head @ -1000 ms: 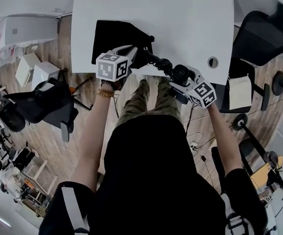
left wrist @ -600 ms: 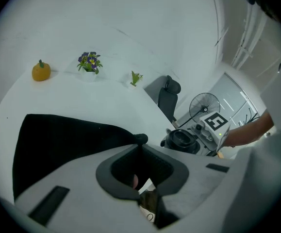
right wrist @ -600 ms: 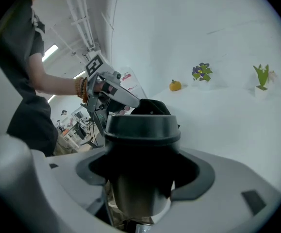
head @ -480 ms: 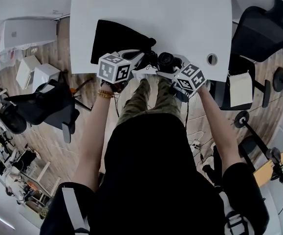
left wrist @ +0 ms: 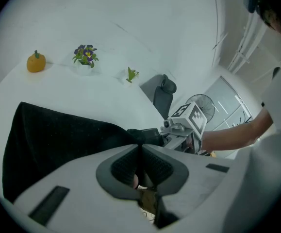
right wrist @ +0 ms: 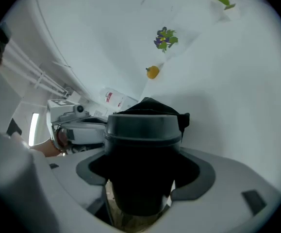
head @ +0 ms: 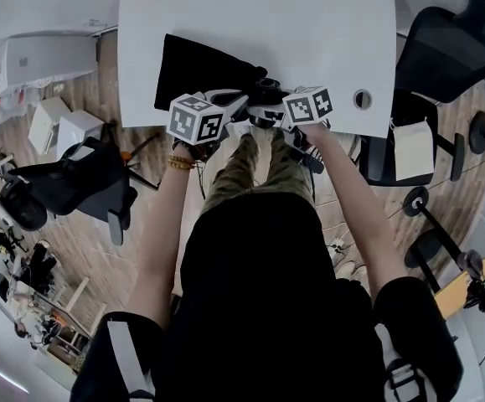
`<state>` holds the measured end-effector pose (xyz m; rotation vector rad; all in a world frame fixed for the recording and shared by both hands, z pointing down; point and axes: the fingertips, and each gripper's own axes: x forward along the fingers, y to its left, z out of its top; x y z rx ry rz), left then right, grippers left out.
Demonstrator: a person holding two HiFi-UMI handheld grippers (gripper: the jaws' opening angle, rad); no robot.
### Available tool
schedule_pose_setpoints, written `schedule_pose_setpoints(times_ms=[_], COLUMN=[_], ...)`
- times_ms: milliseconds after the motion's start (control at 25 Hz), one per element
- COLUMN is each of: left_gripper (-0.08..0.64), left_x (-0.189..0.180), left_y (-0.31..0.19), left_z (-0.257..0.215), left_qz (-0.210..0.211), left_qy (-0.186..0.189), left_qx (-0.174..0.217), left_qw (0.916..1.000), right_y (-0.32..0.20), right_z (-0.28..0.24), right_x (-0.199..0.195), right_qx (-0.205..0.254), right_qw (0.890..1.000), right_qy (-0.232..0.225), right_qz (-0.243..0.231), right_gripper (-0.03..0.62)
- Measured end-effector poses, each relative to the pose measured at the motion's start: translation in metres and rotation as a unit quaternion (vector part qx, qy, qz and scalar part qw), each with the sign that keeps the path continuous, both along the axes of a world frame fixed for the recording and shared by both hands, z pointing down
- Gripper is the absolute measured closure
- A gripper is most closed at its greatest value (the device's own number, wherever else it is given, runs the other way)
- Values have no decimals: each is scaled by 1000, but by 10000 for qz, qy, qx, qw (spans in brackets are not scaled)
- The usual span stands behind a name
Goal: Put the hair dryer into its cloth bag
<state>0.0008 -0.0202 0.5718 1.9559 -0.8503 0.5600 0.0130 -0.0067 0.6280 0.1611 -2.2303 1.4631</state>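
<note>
While the right gripper (right wrist: pixel 142 171) clamps the hair dryer (right wrist: pixel 142 140) between its jaws, the dryer fills that gripper's view as a matte black, round barrel, wider at its far end where a ridged collar rings it; the pads press on its narrower body on both sides; just beyond the collar rises the black cloth bag (right wrist: pixel 152 106), so the dryer's front stands at the bag's mouth, though I cannot tell whether it is already inside; the left gripper (left wrist: pixel 140 148) has its jaws drawn together on a fold of the bag's edge, pinching the dark, finely woven cloth at the near rim of the white table (head: pixel 309 32); from there the bag lies flat and spreads away over the tabletop; farther back on the table stand an orange pumpkin ornament (left wrist: pixel 36 62), a small pot of purple flowers (left wrist: pixel 85 56) and a green sprig (left wrist: pixel 131 74), well apart from the bag; a black office chair (left wrist: pixel 163 92) sits past the table's far side; a second ago the right gripper hung off to the right with the dryer stretched between the two tools; it has since swung in and rolled, and is now just beside the left gripper, which has stayed on the bag.
</note>
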Motion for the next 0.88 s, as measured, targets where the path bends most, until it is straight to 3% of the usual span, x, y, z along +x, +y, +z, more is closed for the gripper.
schedule_pose_setpoints(times_ms=[120, 400, 600, 760, 880], left_gripper=[520, 520, 520, 520, 520], left_x=[-6, -14, -12, -9, -5], left_y=[-2, -7, -9, -12, -13], left_z=[11, 18, 16, 16, 16], left_qz=[-207, -665, -563, -475, -404], left_qy=[-171, -65, -105, -103, -135], left_qx=[-172, -233, -184, -178, -165], left_qw=[9995, 9975, 9982, 9987, 9990], right_y=[-3, -10, -12, -29, -32], right_z=[16, 21, 21, 15, 12], right_x=[-4, -4, 11, 25, 32], right_qx=[-24, 845, 1182, 1529, 1672], right_qw=[9995, 9940, 9896, 9852, 9827], right_qy=[312, 665, 803, 759, 786], right_qz=[-40, -214, -146, 175, 110], right_gripper=[249, 249, 248, 247, 245])
